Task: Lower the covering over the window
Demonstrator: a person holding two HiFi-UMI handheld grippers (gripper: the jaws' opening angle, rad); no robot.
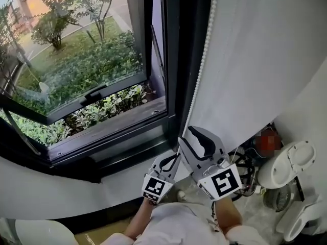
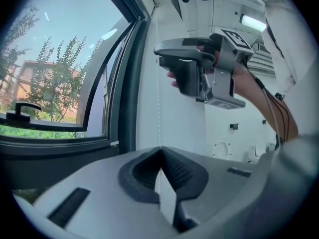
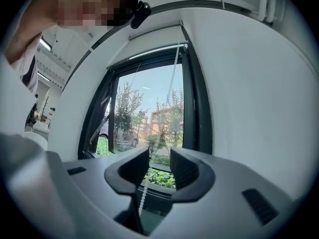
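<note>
**Fingers.** The left gripper (image 2: 160, 151) has its fingers (image 2: 144, 172) fully closed on the bead chain (image 2: 159, 108), which rises straight out of the seam between them. The right gripper (image 3: 159, 156) is higher on the same chain. Its fingers (image 3: 188, 169) stand apart with the chain (image 3: 144, 198) running loose through the gap, and neither pad presses on it. In the head view the right gripper (image 1: 191, 132) sits just above and beside the left gripper (image 1: 175, 160).

**Location of the work item.** The chain (image 1: 204, 60) hangs along the right side of the dark window frame (image 1: 171, 60), close against the white wall (image 1: 265, 60). The glass is fully uncovered. The blind (image 3: 149, 36) appears to be rolled up in the white strip above the frame, where the chain ends; its fabric cannot be seen.

**Handling properties (judged).**
- The chain is thin, light and limp. It carries load in tension only and cannot be pushed.
- The beads key into ribbed pads, so a modest squeeze should hold without slipping.
- Small beads and their links are likely to be brittle under a jerk or a sideways pull.

**Where to take hold.** Grip across the chain with a bead seated between the pads, just above the lower grip. Pull along the line of the chain, parallel to the frame. The views do not show which run lowers the blind.
</note>
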